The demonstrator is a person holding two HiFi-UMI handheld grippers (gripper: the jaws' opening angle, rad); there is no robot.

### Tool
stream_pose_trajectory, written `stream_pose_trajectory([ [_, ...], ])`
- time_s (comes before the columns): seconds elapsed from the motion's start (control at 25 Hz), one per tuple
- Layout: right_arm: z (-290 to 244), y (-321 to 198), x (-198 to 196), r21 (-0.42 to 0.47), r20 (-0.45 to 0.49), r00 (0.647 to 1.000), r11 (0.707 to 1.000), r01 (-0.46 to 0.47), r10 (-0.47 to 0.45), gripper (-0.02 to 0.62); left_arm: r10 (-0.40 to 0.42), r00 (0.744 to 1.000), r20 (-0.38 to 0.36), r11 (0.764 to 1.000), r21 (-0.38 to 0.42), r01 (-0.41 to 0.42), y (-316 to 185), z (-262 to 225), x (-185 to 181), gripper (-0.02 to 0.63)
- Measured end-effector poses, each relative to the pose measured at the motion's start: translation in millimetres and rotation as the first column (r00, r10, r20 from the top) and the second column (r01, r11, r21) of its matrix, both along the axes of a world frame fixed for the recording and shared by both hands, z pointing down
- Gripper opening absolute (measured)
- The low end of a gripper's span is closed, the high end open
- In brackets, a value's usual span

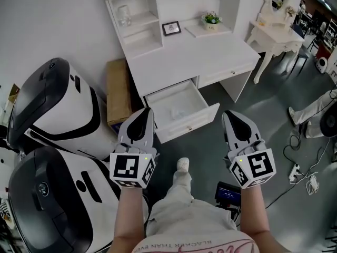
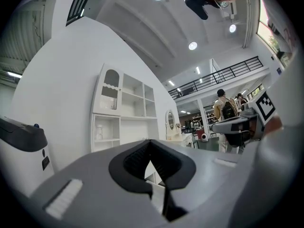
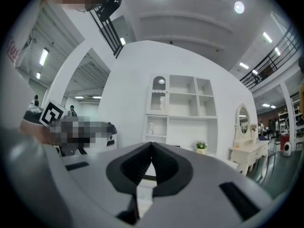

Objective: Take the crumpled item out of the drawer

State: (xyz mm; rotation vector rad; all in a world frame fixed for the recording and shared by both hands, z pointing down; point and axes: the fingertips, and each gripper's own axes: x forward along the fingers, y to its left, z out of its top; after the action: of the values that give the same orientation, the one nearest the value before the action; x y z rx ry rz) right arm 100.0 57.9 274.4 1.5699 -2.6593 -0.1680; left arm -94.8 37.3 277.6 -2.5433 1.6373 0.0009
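Note:
The white desk (image 1: pixel 200 54) has its left drawer (image 1: pixel 184 121) pulled open. Inside lies a crumpled white item (image 1: pixel 176 111), pale against the drawer floor. Both grippers hang in front of the desk, above the grey floor, and touch nothing. My left gripper (image 1: pixel 146 112) is shut and empty, its tips just left of the drawer's front corner. The right gripper (image 1: pixel 229 114), also shut and empty, sits to the right of the drawer front. In the left gripper view the jaws of the left gripper (image 2: pixel 150 142) meet; in the right gripper view the right gripper (image 3: pixel 152 144) is likewise shut, facing the desk's hutch (image 3: pixel 183 108).
Two big white-and-black machines (image 1: pixel 52 115) stand at the left, with a cardboard box (image 1: pixel 118 88) against the desk's side. A dressing table with a mirror (image 1: pixel 274 30) stands at the right. A person's leg (image 1: pixel 316 109), cables and a power strip (image 1: pixel 295 170) are on the floor.

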Motion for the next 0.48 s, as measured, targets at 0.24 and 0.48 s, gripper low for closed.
stream_pose_trajectory([
  [0.24, 1, -61, -3, 0.003, -0.04, 0.999, 1.0, 0.005, -0.005, 0.006, -0.015, 1.0, -0.022, 1.0, -0.004, 0.015, -65, 2, -6, 0.006],
  [0.48, -2, -133, 0, -0.006, -0.04, 0.999, 1.0, -0.022, 0.021, 0.006, -0.023, 0.999, -0.036, 1.0, -0.012, 0.023, -141, -1, -14, 0.006],
])
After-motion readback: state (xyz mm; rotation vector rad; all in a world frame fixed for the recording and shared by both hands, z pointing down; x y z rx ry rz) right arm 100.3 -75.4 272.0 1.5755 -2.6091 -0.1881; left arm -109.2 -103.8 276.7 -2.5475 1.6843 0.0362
